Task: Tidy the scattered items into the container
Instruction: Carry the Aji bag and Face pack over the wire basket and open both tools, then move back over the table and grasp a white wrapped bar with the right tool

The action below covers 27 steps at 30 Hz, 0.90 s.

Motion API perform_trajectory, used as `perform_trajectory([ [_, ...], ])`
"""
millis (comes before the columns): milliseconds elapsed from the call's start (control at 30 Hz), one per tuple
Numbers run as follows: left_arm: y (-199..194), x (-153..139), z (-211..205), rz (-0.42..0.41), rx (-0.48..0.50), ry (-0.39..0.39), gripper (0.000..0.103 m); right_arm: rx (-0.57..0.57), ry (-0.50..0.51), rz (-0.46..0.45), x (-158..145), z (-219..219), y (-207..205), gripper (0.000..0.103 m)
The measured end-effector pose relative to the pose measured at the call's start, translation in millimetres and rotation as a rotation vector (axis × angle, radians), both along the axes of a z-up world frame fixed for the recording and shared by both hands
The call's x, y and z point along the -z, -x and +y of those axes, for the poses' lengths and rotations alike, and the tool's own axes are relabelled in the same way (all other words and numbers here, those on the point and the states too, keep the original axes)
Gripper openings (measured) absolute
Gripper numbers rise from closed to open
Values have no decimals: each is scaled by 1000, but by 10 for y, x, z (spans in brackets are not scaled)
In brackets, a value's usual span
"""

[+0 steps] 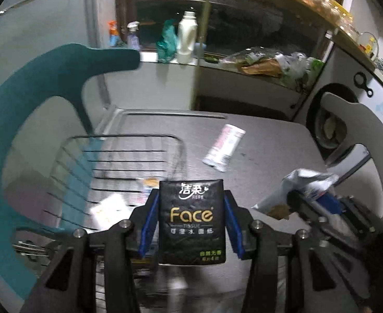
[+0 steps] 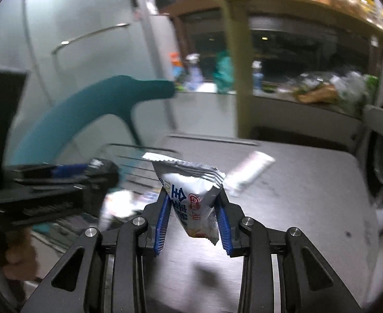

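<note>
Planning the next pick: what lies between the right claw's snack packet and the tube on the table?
Only bare grey table, in the right wrist view.

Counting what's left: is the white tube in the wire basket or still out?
Out. The white tube lies flat on the grey table, right of the wire basket.
</note>
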State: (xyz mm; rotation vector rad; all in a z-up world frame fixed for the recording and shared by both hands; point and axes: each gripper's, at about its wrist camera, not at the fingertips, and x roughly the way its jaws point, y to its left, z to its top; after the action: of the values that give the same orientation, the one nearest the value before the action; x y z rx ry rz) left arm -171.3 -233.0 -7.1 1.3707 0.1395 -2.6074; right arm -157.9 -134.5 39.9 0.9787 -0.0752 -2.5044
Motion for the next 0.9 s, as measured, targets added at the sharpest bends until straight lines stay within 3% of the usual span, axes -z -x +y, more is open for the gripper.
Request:
perform_trajectory([
  [133,-139,-69,-321,-10,-42,30,52,-86,18,-10,-10,-473,-50,34],
  [267,-260,41,-630,-37,-91,34,52,-150,12,-59,149,-831,-56,34],
  [433,-306,267,-831,-71,-125,7,53,-138,-50,-52,312,-1026,-59,38],
  [567,-309,296,-865,-54,-139,12,63,-121,-36,-51,319,-887,-57,50],
  [733,-315,232,-766,-27,-126,10,67,-74,-30,-44,274,-540,-25,50],
  [900,-160,231,-379,-38,-64,0,67,43,-44,-30,191,28,34,50],
])
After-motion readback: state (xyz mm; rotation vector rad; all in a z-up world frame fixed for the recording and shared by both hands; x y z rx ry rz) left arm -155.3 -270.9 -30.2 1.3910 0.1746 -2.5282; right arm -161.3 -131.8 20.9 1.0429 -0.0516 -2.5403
